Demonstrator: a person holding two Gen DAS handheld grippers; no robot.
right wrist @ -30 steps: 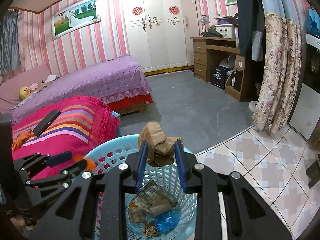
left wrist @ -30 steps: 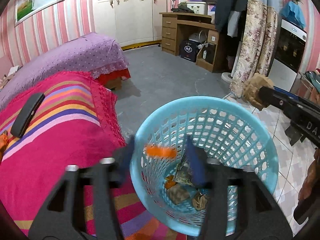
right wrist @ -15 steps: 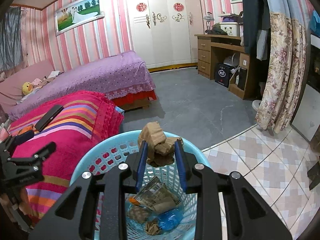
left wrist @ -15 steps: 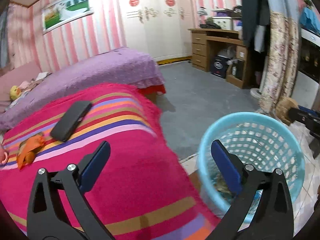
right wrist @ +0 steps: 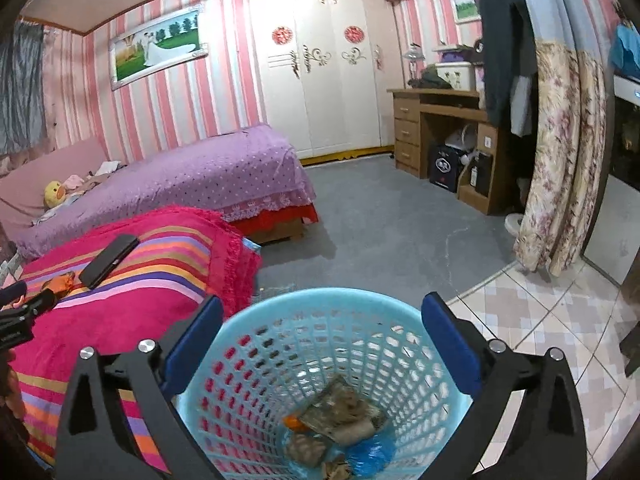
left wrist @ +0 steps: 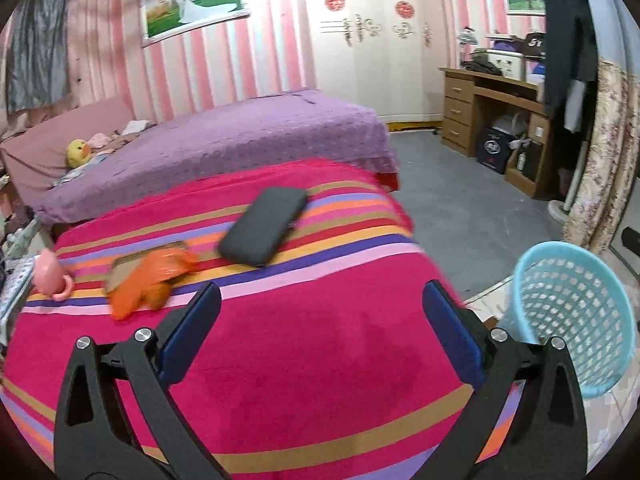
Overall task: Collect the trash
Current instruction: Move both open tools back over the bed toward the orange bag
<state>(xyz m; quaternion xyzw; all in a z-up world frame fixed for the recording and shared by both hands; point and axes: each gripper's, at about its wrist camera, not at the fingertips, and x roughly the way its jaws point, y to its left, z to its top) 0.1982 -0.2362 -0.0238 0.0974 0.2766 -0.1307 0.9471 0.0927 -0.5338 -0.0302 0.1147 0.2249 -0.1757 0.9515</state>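
Observation:
A light blue mesh basket (right wrist: 280,312) stands on the floor beside the striped bed, with several pieces of trash (right wrist: 340,412) at its bottom. My right gripper (right wrist: 322,336) hangs over its mouth, jaws opening wide with nothing between them. In the left wrist view the basket (left wrist: 576,308) is at the right. My left gripper (left wrist: 320,332) is open and empty above the pink striped blanket (left wrist: 312,380). Ahead of it to the left lies an orange wrapper (left wrist: 148,276) on a brown scrap. The left gripper's tip (right wrist: 24,312) shows at the left edge of the right wrist view.
A black flat case (left wrist: 264,226) lies on the blanket past the wrapper. A pink toy (left wrist: 50,274) sits at the blanket's left edge. A purple bed (left wrist: 224,140) stands behind, a wooden desk (right wrist: 440,120) and flowered curtain (right wrist: 560,160) to the right.
My right gripper opened and the brown crumpled paper it held is gone from its jaws. My left gripper swung left from over the basket to above the striped blanket.

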